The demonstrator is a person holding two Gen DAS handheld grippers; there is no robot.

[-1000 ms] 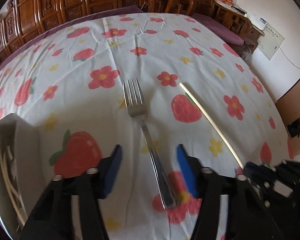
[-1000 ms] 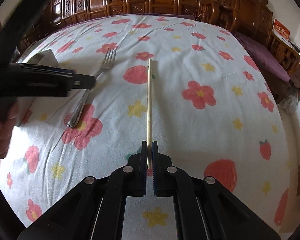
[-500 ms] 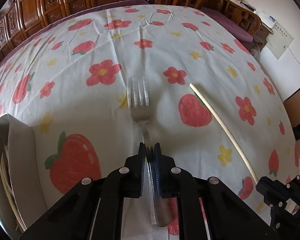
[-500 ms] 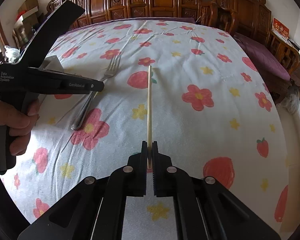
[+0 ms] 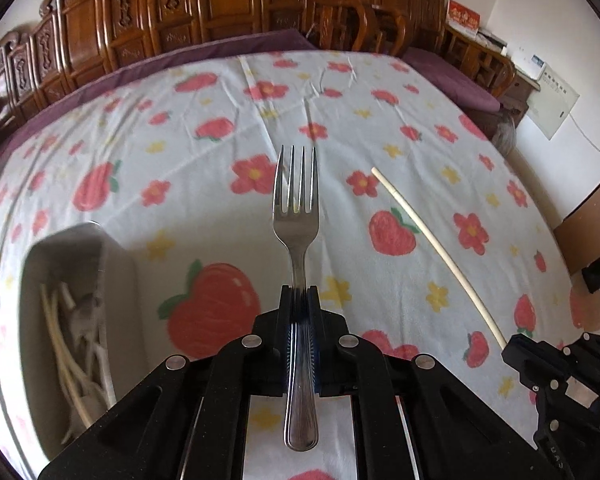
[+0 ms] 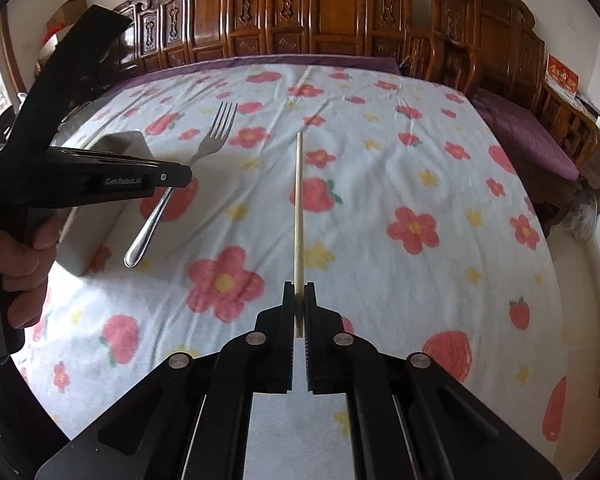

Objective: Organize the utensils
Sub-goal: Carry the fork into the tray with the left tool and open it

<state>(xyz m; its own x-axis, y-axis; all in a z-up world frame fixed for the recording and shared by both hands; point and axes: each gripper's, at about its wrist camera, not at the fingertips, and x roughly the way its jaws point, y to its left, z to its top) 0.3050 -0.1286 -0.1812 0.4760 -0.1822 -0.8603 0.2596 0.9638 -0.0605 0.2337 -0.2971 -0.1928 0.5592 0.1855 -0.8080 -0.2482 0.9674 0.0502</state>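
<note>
Left gripper: the left gripper was clamped on the fork partway along its handle, its black jaws pressed together on either side of the metal.
Fork: it was held off the cloth, tines pointing forward and away from the gripper, the rounded butt of the handle sticking out behind the fingertips; from the right wrist view the same fork showed beyond the left tool, angled up toward the far side of the table.
Right gripper: the right gripper was closed on the near end of the chopstick, jaws tight against the thin stick.
Chopstick: pale and straight, it ran forward from the right jaws over the cloth; from the left wrist view the chopstick crossed the cloth diagonally, well to the right of the fork.
Tray: a pale grey tray sat on the cloth to the left of the fork, with several pale chopsticks lying inside it; other items in there were too blurred to name.
Tablecloth: a white tablecloth printed with red flowers, strawberries and yellow stars covered the table.
Left hand: the left hand was wrapped around the black handle of its tool.
Background: carved wooden chairs stood along the far edge of the table.
</note>
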